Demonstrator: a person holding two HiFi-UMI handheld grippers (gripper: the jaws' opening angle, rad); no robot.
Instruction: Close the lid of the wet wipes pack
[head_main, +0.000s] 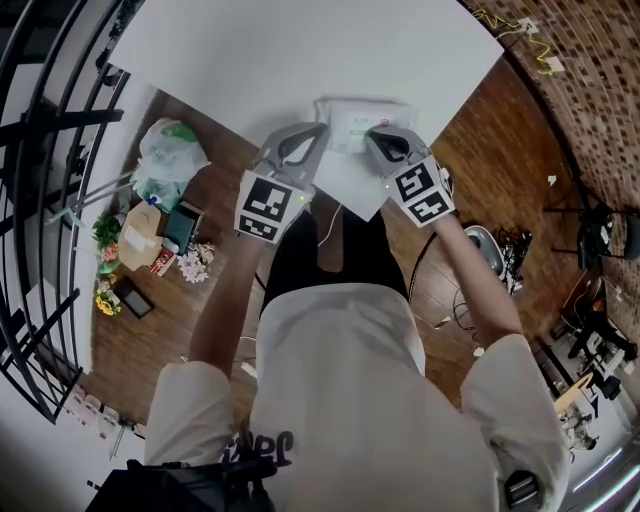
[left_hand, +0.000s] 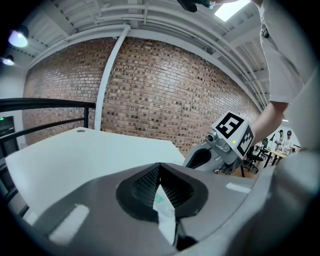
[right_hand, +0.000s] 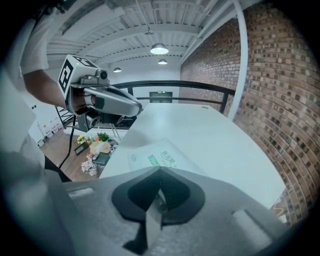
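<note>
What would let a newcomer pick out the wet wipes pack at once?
Find the large white table; go to its corner nearest the person. The wet wipes pack is there, a flat white pouch with green print, pinched on either side by the left tongs and right tongs.

A white table (head_main: 300, 50) is standing near a brick wall (left_hand: 160, 95). A black railing (head_main: 40, 120) is running along the left. A bag (head_main: 168, 150), a box (head_main: 140, 235) and flowers (head_main: 193, 263) are lying on the wooden floor (head_main: 170, 320). A yellow cable (head_main: 520, 35) is trailing beyond the table.
</note>
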